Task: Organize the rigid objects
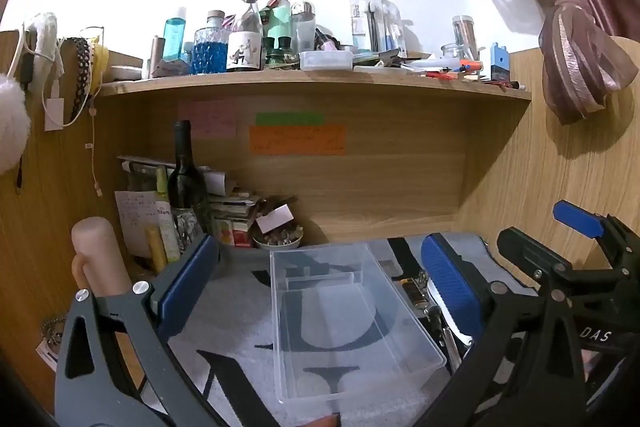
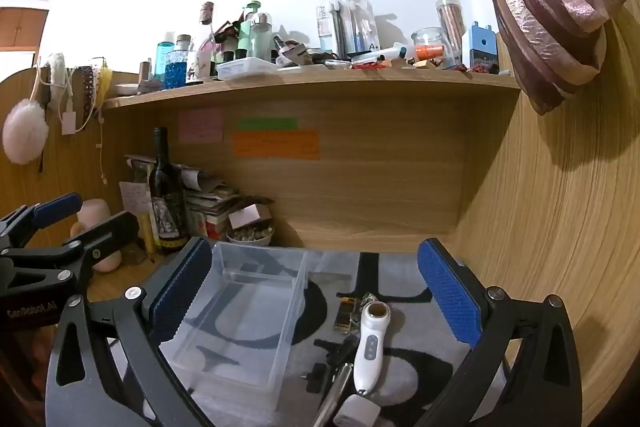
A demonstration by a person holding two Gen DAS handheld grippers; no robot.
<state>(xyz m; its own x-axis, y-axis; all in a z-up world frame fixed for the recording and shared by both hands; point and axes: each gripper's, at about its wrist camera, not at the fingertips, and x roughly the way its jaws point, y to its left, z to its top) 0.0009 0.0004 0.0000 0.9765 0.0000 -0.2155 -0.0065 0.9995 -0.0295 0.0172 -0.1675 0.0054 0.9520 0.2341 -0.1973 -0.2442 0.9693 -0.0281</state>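
— Clear plastic, that one empty bin (image 1: 352,319): it sits on the grey lettered mat (image 1: 240,359) in the middle of the tabletop, and nothing is inside it.

— What stands around it?

— Behind it, toward the back left corner, one dark wine bottle (image 1: 185,171), a stack of books and papers (image 1: 234,203) and a small bowl (image 1: 278,239). Overhead, a wooden shelf (image 1: 312,85) crowded with bottles and jars. Each gripper is spread wide and holds nothing: the left gripper (image 1: 316,291) frames the bin, the right gripper (image 2: 316,295) has the bin's right half and the loose items between its fingers.

— Which loose items?

— Only the right wrist view shows them properly, right of the bin on the mat: one white handheld device (image 2: 370,343), one small gold-edged rectangular item (image 2: 347,315), one silver rod (image 2: 336,391), a small black piece (image 2: 316,373) and a white cube (image 2: 356,411) at the near edge. In the left wrist view they are mostly hidden behind the right finger pad (image 1: 450,291).

— Anything blocking the bin?

— Its open top is clear; the pink cup (image 1: 98,255) stands well apart at the left edge.
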